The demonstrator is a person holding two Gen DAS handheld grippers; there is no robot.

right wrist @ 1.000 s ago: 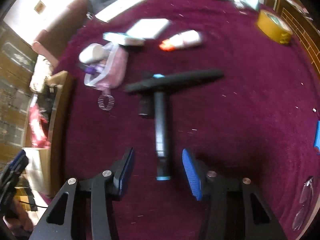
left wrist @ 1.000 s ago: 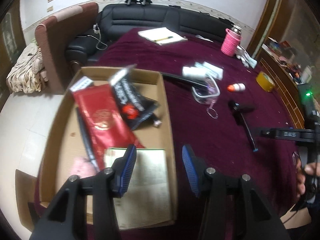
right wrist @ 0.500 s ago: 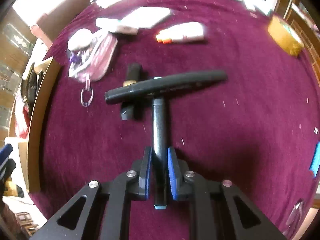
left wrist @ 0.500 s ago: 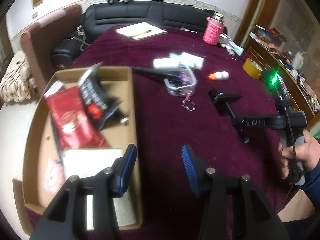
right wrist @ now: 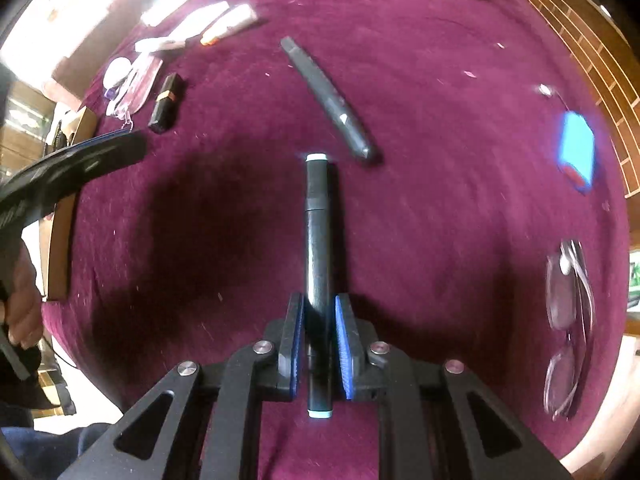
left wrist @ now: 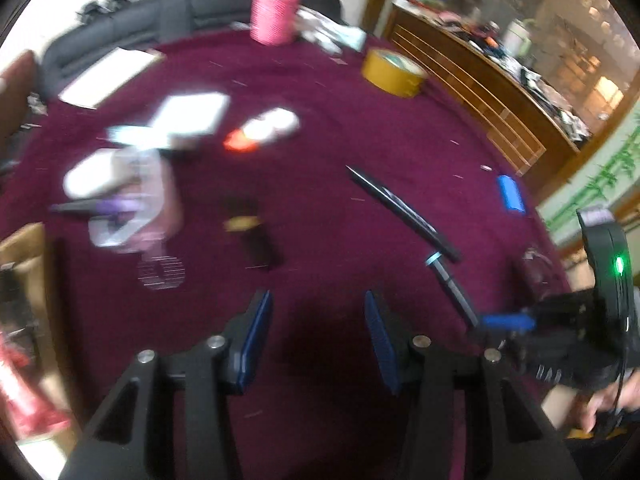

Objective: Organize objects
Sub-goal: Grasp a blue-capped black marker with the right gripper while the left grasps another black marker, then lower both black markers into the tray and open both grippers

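**Right gripper clamped on black marker, left gripper empty**

Right gripper [right wrist: 316,344] has its blue pads pinched on a black cylindrical marker with pale blue end caps [right wrist: 318,240]. Jaws closed in within the last second, marker between them. Marker runs straight out along the fingers, far cap just short of a dark grey tapered pen [right wrist: 328,98] lying diagonally on the maroon cloth-covered table [right wrist: 440,200]; whether the two touch I cannot tell.

Left gripper [left wrist: 316,336] hovers over bare cloth, jaws partly apart, nothing between them. Its view is motion-blurred.

Other items on the table:
- black lipstick tube with gold band [right wrist: 166,102], far left of the marker
- clear pink pouch [left wrist: 132,204] with white items beside it, further left
- white tube with orange cap [left wrist: 264,128], far side
- yellow roll of tape [left wrist: 392,72], far right
- blue rectangular block [right wrist: 576,152], right
- clear-framed glasses [right wrist: 566,312], near right edge
- brown cardboard box [left wrist: 24,240], at the left edge
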